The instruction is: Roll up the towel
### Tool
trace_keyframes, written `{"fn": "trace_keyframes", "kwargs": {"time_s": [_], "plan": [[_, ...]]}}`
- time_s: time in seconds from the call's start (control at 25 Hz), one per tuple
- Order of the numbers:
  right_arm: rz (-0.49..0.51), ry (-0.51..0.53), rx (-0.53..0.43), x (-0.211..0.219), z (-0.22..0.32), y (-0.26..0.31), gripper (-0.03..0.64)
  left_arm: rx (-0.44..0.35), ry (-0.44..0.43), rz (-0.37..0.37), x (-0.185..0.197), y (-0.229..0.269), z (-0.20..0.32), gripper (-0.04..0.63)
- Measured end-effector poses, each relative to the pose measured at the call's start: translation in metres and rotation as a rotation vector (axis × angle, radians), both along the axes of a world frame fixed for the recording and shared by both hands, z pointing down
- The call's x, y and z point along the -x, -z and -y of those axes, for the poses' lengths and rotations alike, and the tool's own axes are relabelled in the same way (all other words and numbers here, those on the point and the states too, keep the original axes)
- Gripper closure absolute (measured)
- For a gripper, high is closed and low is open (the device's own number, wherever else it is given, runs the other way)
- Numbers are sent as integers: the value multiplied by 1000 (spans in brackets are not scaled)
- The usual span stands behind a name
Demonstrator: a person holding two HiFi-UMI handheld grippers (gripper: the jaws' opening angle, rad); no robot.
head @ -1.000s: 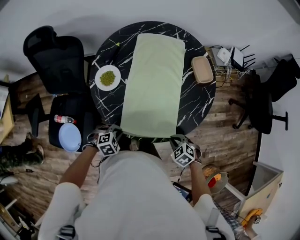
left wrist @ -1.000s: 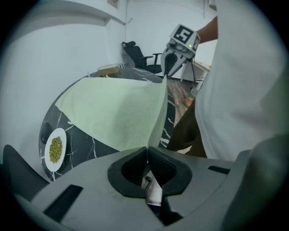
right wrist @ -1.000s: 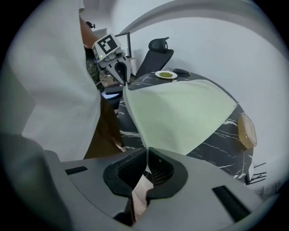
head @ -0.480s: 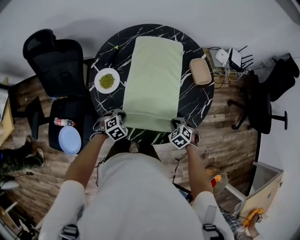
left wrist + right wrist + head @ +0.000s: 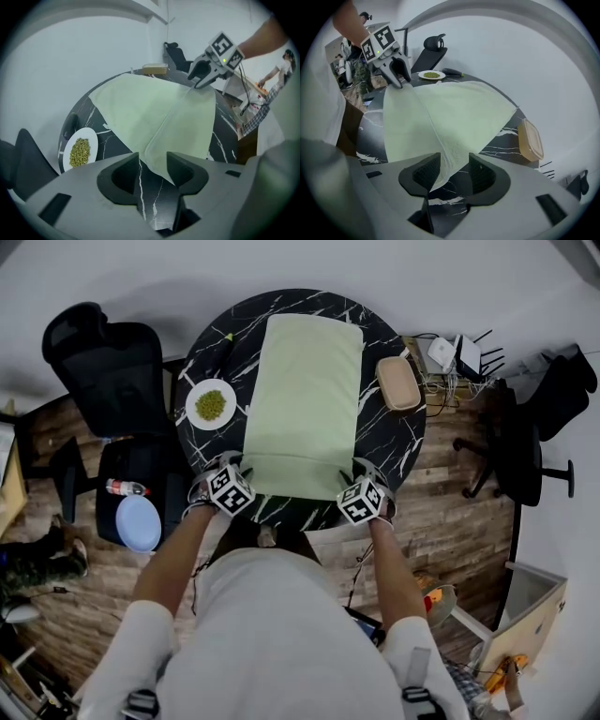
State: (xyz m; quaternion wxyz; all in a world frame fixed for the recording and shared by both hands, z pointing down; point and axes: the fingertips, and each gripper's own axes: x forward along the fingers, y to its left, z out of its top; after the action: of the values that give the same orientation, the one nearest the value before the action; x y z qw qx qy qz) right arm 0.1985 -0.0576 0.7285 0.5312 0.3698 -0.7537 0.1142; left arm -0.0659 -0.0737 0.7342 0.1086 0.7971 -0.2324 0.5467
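Opening just now at the table's (image 5: 394, 442) near edge, my left gripper (image 5: 153, 161) and right gripper (image 5: 454, 161) loosely straddle the towel's (image 5: 305, 390) corners.

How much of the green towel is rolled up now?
Barely started. The pale green cloth towel has only its near end folded over once. The left gripper and right gripper have just been opening their jaws, a towel corner between each pair. Nearly all rolling remains.

Round black marble table (image 5: 392, 444), black office chair (image 5: 105, 364) at left, wood-plank floor (image 5: 452, 514), pale grey wall (image 5: 70, 56)
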Motion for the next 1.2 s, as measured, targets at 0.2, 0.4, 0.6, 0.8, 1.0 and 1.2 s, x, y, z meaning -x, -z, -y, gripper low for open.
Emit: {"fn": "trace_keyframes", "kwargs": {"time_s": [0.2, 0.4, 0.6, 0.8, 1.0, 1.2], "plan": [[-8, 111, -114, -1, -21, 35, 479, -45, 38, -115, 8, 25, -2, 367], [-42, 345, -32, 17, -90, 17, 509, -27, -250, -57, 9, 18, -63, 393], [-57, 320, 41, 12, -104, -12, 509, -10, -300, 2, 4, -5, -83, 439], [-66, 295, 80, 9, -99, -25, 511, -5, -277, 77, 9, -18, -70, 480], [-59, 285, 84, 10, -94, -25, 511, 0, -286, 92, 11, -16, -71, 480], [-48, 284, 100, 12, -97, -27, 517, 13, -301, 72, 10, -16, -80, 432]]}}
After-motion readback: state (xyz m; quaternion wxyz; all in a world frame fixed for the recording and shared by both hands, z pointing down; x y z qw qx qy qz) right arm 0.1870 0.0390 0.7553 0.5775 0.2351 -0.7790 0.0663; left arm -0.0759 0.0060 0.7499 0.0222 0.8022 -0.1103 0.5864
